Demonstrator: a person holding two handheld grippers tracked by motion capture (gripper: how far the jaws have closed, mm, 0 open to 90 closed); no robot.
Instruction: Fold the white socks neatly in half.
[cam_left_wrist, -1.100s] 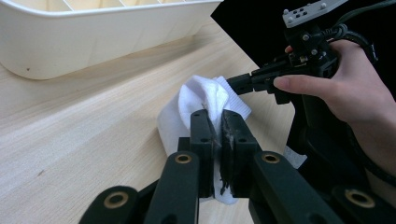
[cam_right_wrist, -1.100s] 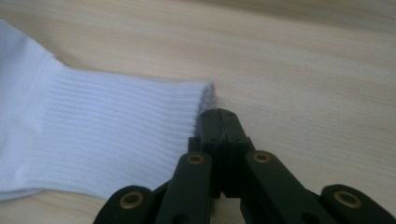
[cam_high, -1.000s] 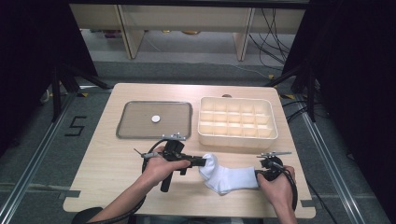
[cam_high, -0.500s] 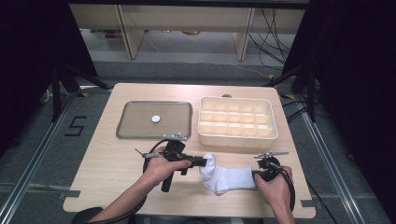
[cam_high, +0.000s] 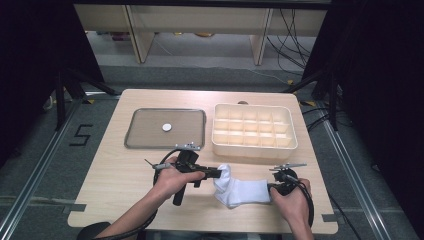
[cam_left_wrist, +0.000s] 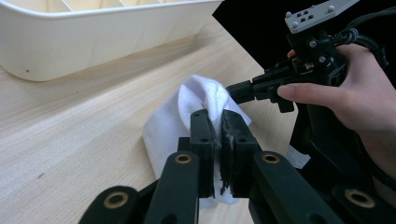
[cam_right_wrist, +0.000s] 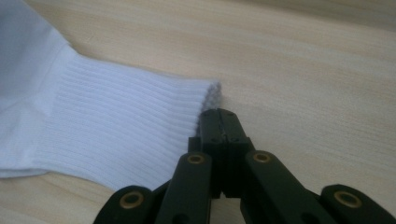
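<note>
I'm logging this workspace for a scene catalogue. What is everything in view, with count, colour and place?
sock: 1, white, near edge of the table, stretched between the two tongs
compartment box: 1, cream, far right of the table, its cells look empty
tray: 1, grey with metal rim, far left of the table
round disc: 1, white, in the middle of the tray
table: 1, light wood
number marking: 1, black, on the floor left of the table
left tongs: 1, black, shut on the sock's folded end
right tongs: 1, black, shut on the sock's ribbed cuff
hands: 2, one on each tongs, coming in from the near edge
</note>
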